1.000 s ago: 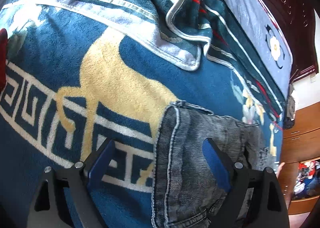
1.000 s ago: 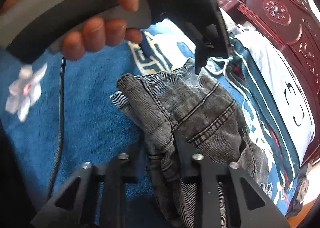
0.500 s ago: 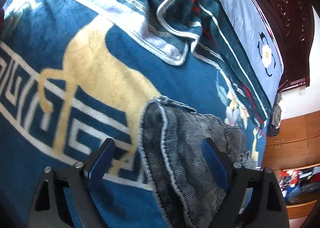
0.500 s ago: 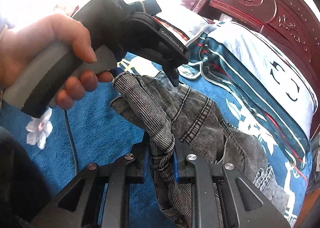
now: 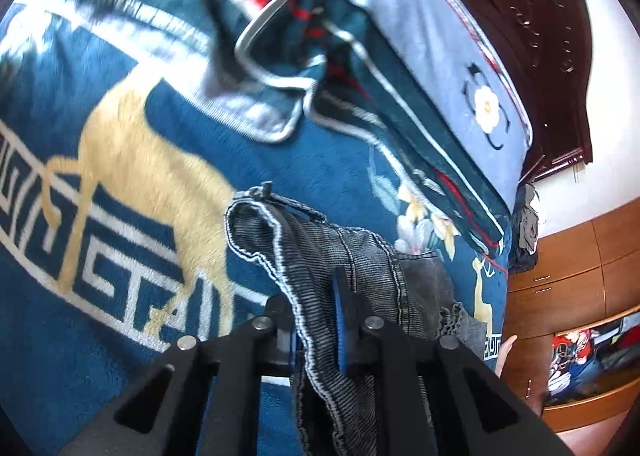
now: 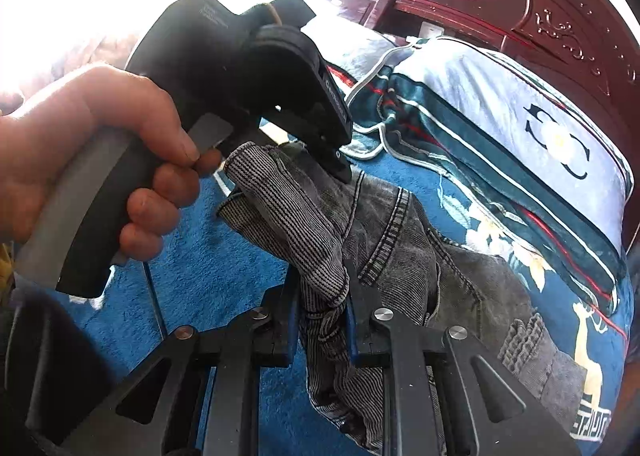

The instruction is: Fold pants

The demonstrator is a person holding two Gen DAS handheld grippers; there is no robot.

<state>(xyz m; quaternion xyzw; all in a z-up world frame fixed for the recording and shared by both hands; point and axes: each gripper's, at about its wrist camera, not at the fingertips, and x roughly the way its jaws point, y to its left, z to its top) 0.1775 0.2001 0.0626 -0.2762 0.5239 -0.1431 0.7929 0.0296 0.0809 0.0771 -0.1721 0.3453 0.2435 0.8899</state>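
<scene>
Since the earlier frame, the left gripper [image 5: 318, 320] has just been closing and its jaws now clamp a fold of the pants [image 5: 360, 268] at the hemmed edge, where they previously stood wide apart over the fabric. The right gripper [image 6: 322, 320] remains clamped on a neighbouring bunch of the same edge of the pants [image 6: 400, 240]. In the right wrist view, the person's hand [image 6: 100, 160] holds the left gripper handle just above the cloth. The pants are lifted at the gripped end, while the remainder trails across the blue blanket [image 5: 120, 184] on the bed, near the pillow [image 6: 520, 120]. Gripping two points along one edge likely keeps that edge taut, so the raised portion can be carried over the resting portion as one flat layer.
</scene>
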